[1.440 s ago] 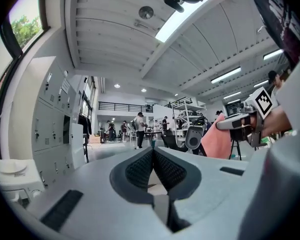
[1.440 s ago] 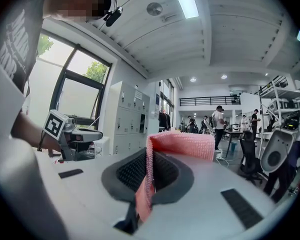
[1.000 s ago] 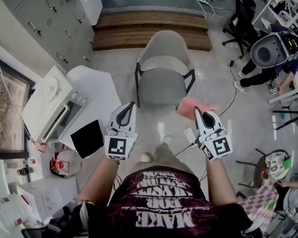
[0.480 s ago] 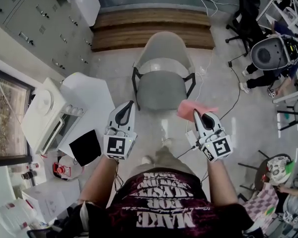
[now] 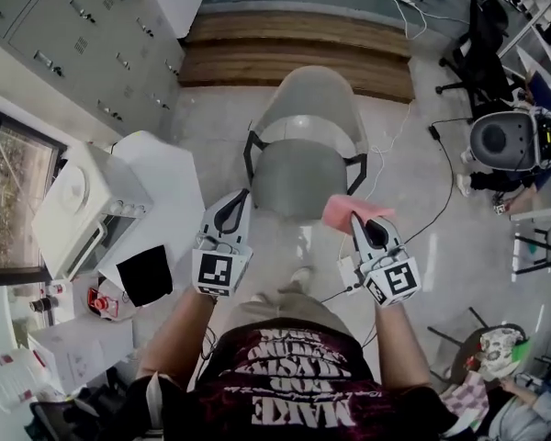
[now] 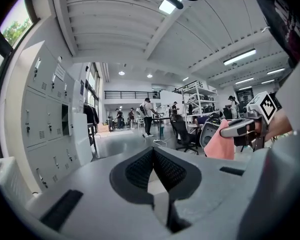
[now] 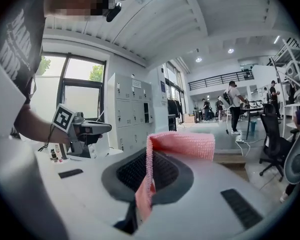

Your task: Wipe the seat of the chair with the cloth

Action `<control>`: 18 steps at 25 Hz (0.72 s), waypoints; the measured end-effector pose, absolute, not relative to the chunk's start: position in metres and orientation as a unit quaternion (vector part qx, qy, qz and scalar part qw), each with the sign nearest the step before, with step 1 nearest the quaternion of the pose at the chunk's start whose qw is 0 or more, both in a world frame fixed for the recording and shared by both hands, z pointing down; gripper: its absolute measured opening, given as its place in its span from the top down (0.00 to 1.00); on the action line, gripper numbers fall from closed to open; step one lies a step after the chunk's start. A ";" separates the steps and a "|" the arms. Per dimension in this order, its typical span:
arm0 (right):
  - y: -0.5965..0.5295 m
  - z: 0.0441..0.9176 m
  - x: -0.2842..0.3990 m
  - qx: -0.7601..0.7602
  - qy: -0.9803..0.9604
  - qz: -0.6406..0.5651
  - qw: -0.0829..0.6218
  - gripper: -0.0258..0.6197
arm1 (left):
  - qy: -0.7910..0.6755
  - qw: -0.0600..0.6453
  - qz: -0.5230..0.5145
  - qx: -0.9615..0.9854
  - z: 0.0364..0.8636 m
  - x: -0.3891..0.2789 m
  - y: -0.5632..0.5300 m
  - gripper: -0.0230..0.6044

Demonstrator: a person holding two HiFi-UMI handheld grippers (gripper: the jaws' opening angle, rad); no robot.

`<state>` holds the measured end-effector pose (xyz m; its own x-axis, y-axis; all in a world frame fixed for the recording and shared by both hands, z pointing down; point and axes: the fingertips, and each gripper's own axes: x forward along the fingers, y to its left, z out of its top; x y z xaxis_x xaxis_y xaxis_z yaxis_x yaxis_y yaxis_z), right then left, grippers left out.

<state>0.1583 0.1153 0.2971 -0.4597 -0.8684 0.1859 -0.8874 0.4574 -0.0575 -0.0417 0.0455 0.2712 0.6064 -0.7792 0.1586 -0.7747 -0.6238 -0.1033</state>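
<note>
The grey chair (image 5: 303,118) stands on the floor ahead of me, its seat (image 5: 298,184) bare and facing me. My right gripper (image 5: 354,219) is shut on a pink cloth (image 5: 351,210), held in the air by the seat's front right corner. In the right gripper view the cloth (image 7: 182,145) is pinched between the jaws (image 7: 148,156) and folds over to the right. My left gripper (image 5: 241,196) hovers at the seat's front left corner, shut with nothing in it; its pads (image 6: 162,170) meet at the tips. From the left gripper view the cloth (image 6: 220,144) hangs at the right.
A white table (image 5: 170,168) with a white oven (image 5: 78,205) and a black pad (image 5: 145,275) stands to my left. Grey lockers (image 5: 83,26) line the left wall. A wooden step (image 5: 294,53) lies behind the chair. A cable (image 5: 421,205) and a black office chair (image 5: 482,58) are at the right.
The chair has come nearer and lower in the head view. The right gripper with the cloth has drifted left toward the seat's front right corner. The left gripper keeps its place.
</note>
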 end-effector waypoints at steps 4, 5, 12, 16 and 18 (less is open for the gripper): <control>0.091 0.329 0.157 0.494 -0.862 0.089 0.073 0.95 | 0.443 0.012 -0.097 -0.891 0.285 -0.034 0.028 0.96; 0.083 0.339 0.155 0.488 -0.864 0.093 0.078 0.95 | 0.447 0.012 -0.096 -0.889 0.290 -0.034 0.023 0.96; 0.028 0.420 0.120 0.434 -0.885 0.127 0.112 0.95 | 0.464 0.005 -0.106 -0.880 0.332 -0.040 -0.008 0.96; -0.006 0.465 0.095 0.405 -0.893 0.139 0.140 0.95 | 0.459 0.005 -0.112 -0.882 0.354 -0.042 -0.033 0.96; -0.026 0.487 0.083 0.395 -0.893 0.151 0.153 0.95 | 0.458 0.000 -0.115 -0.882 0.365 -0.045 -0.050 0.96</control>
<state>0.0831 -0.0258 0.4875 -0.6407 -0.6599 0.3924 -0.7522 0.6419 -0.1489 -0.0448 -0.0501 0.3653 0.5548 -0.8070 0.2025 -0.8068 -0.5813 -0.1057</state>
